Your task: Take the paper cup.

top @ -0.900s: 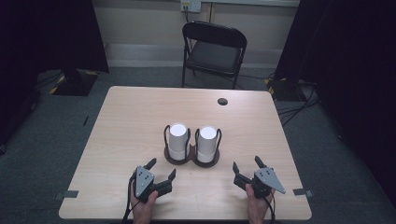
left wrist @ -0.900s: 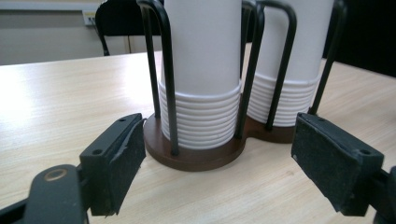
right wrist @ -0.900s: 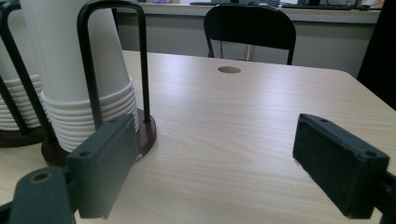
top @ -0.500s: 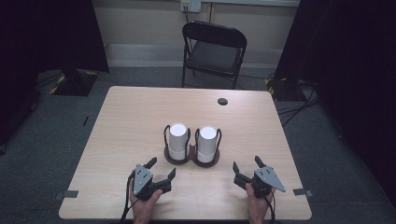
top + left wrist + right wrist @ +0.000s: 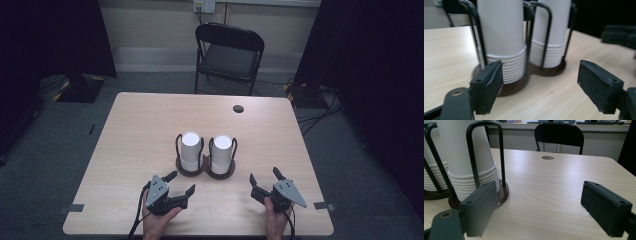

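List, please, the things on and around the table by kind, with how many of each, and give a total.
Stacks of white paper cups: 2 (left stack, right stack)
Black wire cup holder: 1
Grippers: 2 (left gripper, right gripper)
Folding chair: 1
Table: 1
Total: 7

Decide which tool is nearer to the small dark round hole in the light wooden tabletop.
Right. The right tool sits near the table's front edge, almost straight below the small dark round hole; the left tool sits equally far forward but well off to the left.
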